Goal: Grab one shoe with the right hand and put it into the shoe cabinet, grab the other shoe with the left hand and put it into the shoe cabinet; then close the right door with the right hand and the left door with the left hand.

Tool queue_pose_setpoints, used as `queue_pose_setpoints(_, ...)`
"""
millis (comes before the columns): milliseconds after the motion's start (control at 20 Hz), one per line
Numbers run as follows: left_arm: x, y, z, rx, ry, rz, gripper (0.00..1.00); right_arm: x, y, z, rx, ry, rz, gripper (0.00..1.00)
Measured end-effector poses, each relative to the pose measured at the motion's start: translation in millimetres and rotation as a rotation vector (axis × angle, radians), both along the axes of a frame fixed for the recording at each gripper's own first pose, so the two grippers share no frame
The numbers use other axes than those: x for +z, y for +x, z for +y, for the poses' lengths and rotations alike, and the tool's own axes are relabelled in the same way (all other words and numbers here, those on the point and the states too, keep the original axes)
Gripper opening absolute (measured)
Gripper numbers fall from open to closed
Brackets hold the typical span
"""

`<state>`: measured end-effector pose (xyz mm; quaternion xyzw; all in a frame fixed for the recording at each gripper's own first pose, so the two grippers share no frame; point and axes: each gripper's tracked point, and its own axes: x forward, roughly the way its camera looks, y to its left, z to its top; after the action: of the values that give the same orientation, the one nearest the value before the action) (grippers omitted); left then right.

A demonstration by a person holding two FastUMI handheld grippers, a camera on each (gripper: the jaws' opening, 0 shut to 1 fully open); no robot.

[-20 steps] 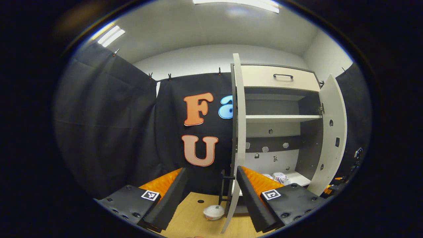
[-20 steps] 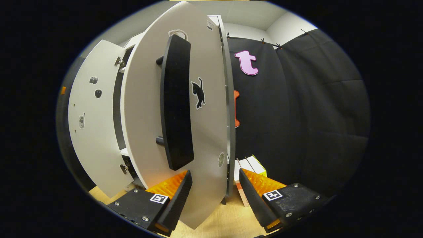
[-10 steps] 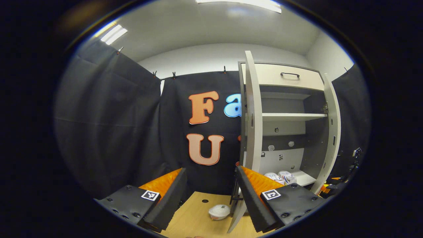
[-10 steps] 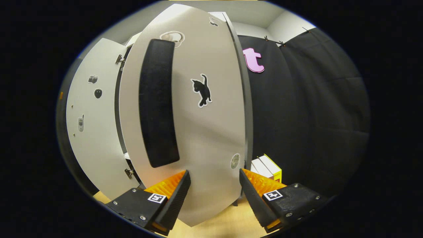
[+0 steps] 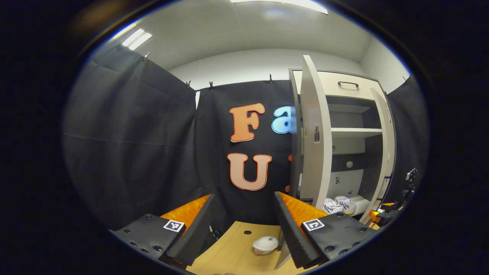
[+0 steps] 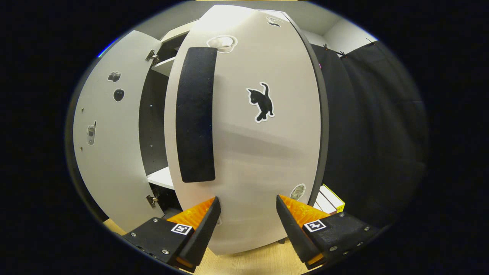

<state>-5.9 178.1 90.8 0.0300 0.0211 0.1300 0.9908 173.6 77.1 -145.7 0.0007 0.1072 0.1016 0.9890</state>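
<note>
The pale shoe cabinet (image 5: 344,110) stands at the right of the left gripper view, with two white shoes (image 5: 340,206) side by side on its bottom shelf. Its left door (image 5: 311,133) stands out towards me. The right door (image 5: 386,141) is swung most of the way in. My left gripper (image 5: 244,200) is open and holds nothing, well short of the left door. In the right gripper view the right door (image 6: 259,152), with a black handle (image 6: 196,114) and a cat sticker (image 6: 261,101), sits just beyond my open right gripper (image 6: 248,200). Whether the fingers touch it I cannot tell.
A small white lidded bowl (image 5: 266,244) lies on the wooden table (image 5: 233,252) by the left door's foot. A white and yellow box (image 6: 330,196) stands right of the cabinet. The left door (image 6: 103,145) with small stickers shows at the left.
The right door has swung further towards the cabinet, and my right gripper has followed its outer face. The left gripper has shifted, so the cabinet sits further right in its view.
</note>
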Motion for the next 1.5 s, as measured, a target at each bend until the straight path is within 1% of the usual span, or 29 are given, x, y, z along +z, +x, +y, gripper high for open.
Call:
queue_pose_setpoints(50,-4.2,1.7,3.0,-0.002,-0.007,0.005,0.96,-1.4,3.6,2.0,0.001,0.009,0.006,0.97)
queue_pose_setpoints(100,-9.8,3.5,5.9,-0.002,-0.015,0.013,0.96,-2.6,7.8,3.3,0.0,0.013,0.01,0.9)
queue_pose_setpoints(150,-14.7,4.7,9.6,-0.003,-0.022,0.021,0.95,-3.6,12.8,5.3,-0.004,0.008,0.009,0.9)
queue_pose_setpoints(200,-17.9,6.5,12.6,-0.005,-0.025,0.026,0.96,-4.1,16.7,8.5,-0.008,-0.005,0.007,0.91)
queue_pose_setpoints(300,-21.9,5.8,19.8,-0.006,-0.024,0.026,0.94,-1.3,22.0,13.5,-0.016,-0.037,0.001,0.91)
queue_pose_setpoints(350,-23.6,5.5,22.5,-0.007,-0.02,0.024,0.94,-0.8,23.0,15.7,-0.02,-0.05,0.001,0.91)
queue_pose_setpoints(400,-24.9,6.5,24.6,-0.009,-0.016,0.023,0.96,-0.4,23.6,17.6,-0.025,-0.058,0.001,0.91)
queue_pose_setpoints(650,-35.3,11.5,34.9,-0.016,-0.015,0.029,0.96,-1.2,30.7,23.0,-0.052,-0.07,0.001,0.91)
queue_pose_setpoints(700,-36.9,13.4,36.2,-0.019,-0.015,0.031,0.94,-1.5,31.9,23.3,-0.056,-0.07,0.004,0.91)
queue_pose_setpoints(750,-38.6,16.0,38.4,-0.023,-0.014,0.034,0.94,-1.9,33.9,24.3,-0.061,-0.07,0.008,0.91)
queue_pose_setpoints(800,-40.8,18.4,39.5,-0.028,-0.013,0.038,0.96,-1.7,34.4,24.3,-0.067,-0.069,0.011,0.9)
queue_pose_setpoints(900,-46.3,21.3,39.0,-0.041,-0.011,0.047,0.96,-1.3,36.5,25.5,-0.079,-0.074,0.012,0.91)
queue_pose_setpoints(1100,-65.1,31.2,37.5,-0.072,-0.029,0.08,0.97,-0.6,39.7,26.9,-0.104,-0.091,0.007,0.91)
queue_pose_setpoints(1150,-70.7,30.6,36.0,-0.083,-0.037,0.089,0.95,-0.5,39.7,27.4,-0.108,-0.095,0.008,0.91)
queue_pose_setpoints(1200,-77.3,31.9,35.0,-0.091,-0.047,0.097,0.97,-0.6,39.7,27.4,-0.112,-0.098,0.009,0.91)
queue_pose_setpoints(1300,-88.5,36.1,33.8,-0.107,-0.068,0.111,0.97,0.3,38.5,26.6,-0.123,-0.104,0.014,0.91)
queue_pose_setpoints(1350,-96.6,37.8,32.4,-0.115,-0.079,0.118,0.95,0.3,37.6,26.3,-0.13,-0.107,0.016,0.91)
queue_pose_setpoints(1500,-129.2,37.0,28.2,-0.14,-0.094,0.165,0.95,-0.8,31.2,27.9,-0.132,-0.111,0.02,0.92)
